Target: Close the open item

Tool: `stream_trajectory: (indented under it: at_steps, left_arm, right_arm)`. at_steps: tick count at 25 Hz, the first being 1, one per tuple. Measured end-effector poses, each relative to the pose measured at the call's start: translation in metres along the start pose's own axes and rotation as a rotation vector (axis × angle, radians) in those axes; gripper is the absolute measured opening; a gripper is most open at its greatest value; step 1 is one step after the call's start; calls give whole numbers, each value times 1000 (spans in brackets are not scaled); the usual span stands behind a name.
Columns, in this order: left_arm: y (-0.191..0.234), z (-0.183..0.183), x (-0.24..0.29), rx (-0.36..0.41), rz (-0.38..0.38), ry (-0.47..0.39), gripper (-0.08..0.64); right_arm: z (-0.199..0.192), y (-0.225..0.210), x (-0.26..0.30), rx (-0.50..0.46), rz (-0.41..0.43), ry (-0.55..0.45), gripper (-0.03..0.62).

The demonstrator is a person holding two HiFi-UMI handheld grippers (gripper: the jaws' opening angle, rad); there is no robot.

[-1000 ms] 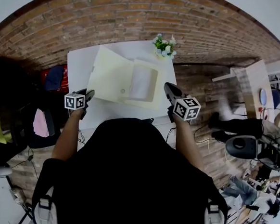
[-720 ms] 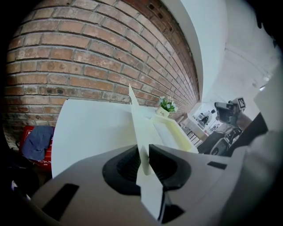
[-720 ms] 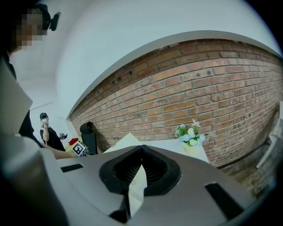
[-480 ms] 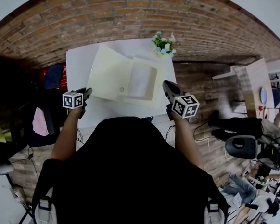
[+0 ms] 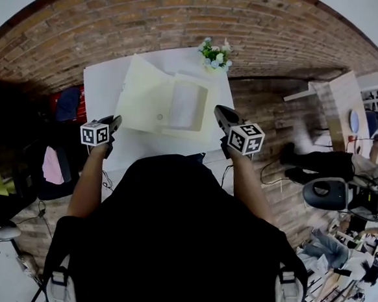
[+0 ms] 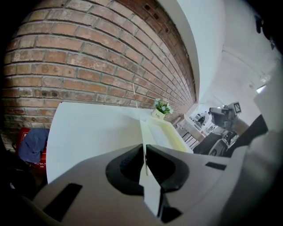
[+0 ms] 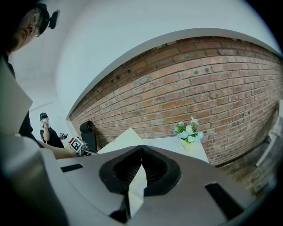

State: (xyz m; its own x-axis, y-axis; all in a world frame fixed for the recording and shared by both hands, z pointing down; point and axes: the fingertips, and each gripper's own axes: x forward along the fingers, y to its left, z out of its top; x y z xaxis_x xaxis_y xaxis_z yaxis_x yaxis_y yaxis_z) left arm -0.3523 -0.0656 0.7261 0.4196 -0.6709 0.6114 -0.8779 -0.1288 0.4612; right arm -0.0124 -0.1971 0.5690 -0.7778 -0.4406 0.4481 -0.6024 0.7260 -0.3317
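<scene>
Open cream box (image 5: 179, 110) sits mid-bench (image 5: 100, 81), ahead of and between both tools, with a flower pot (image 5: 213, 54) beyond it. Its lid (image 5: 144, 98) stands raised on the left side. On the left tool (image 5: 116, 122) the jaws have just been closing and now meet, nothing between them. The right tool (image 5: 219, 112) is also closed and empty. The box looks like thin card: light, easily creased, likely to slide. Best contact is judged to be the lid's free edge, with the tray steadied.
</scene>
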Motion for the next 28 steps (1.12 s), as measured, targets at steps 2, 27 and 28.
stream_trajectory:
  at_steps: [2,27,28]
  left_arm:
    - [-4,3,1,9,4,-2,25]
    - [-69,33,10,102,-92,-11,20]
    - [-71,33,11,109,-96,-10,19]
  right_arm:
    - [-2,-3,-3,4,-5,1,20]
    - [-23,-21,-31,40,-42,-17,20]
    - [-24,-22,-32,43,-43,-18,20]
